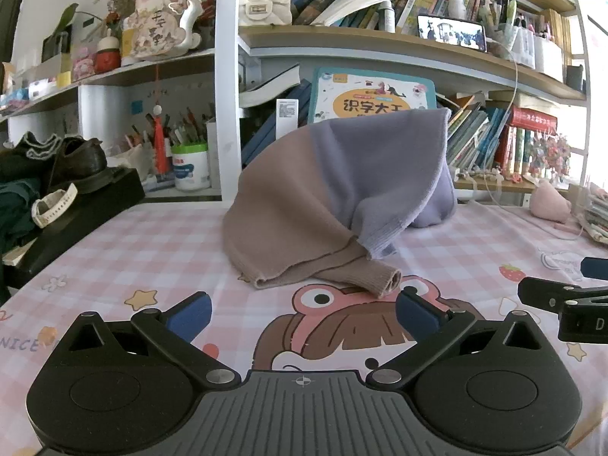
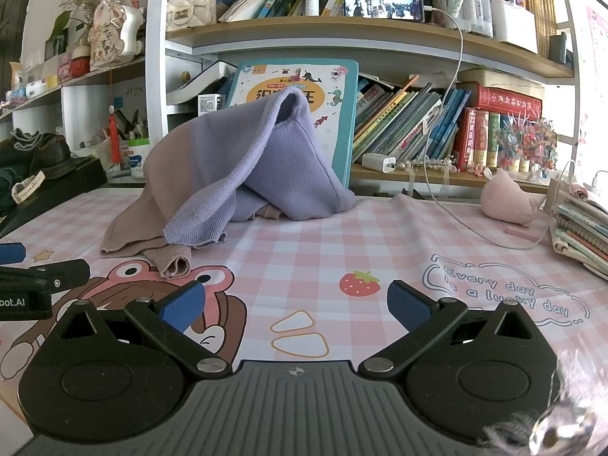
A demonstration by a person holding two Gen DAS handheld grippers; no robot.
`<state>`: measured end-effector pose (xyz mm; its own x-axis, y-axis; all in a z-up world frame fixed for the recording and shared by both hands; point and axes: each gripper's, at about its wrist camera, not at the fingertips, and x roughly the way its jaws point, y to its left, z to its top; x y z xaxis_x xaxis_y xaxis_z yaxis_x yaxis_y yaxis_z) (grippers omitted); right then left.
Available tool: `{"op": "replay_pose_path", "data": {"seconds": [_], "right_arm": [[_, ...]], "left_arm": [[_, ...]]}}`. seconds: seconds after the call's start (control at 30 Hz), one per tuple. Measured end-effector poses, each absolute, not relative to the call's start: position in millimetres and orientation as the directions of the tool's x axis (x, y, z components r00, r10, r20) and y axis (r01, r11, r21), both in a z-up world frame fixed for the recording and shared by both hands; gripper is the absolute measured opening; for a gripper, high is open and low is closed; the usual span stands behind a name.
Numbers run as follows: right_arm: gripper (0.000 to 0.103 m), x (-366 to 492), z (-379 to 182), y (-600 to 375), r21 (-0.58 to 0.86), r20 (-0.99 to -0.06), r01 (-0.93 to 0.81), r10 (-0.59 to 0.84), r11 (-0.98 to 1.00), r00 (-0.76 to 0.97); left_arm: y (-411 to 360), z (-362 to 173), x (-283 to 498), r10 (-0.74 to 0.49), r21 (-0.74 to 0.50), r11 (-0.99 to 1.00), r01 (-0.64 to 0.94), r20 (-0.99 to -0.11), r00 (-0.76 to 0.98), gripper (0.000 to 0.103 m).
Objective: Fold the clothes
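The left gripper (image 1: 304, 313) has its 2 jaws wide apart and holds nothing; its right blue pad is just beside the brown cuff (image 1: 389, 279). The right gripper (image 2: 296, 304) is also spread wide and empty, over the pink checked tablecloth (image 2: 380, 235). The brown and purple sweater (image 2: 228, 167) lies heaped behind, against a teal book (image 2: 342, 87).

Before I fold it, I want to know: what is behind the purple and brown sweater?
Behind the sweater stands a teal children's book, leaning on the shelf, with more books beside it. The book's lower part is covered by the sweater, so it cannot be seen.
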<state>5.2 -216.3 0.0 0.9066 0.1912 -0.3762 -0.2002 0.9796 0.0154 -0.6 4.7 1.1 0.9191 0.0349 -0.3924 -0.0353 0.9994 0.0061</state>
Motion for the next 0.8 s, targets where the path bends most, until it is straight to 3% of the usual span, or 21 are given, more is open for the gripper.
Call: {"op": "replay_pose_path", "data": {"seconds": [0.8], "right_arm": [[0.103, 5.8, -1.0, -216.0, 0.016, -0.377, -0.202, 0.193, 0.979, 0.906]], "left_arm": [[1.8, 1.6, -0.3, 0.039, 0.018, 0.999, -0.035, -0.394, 0.918, 0.103]]}}
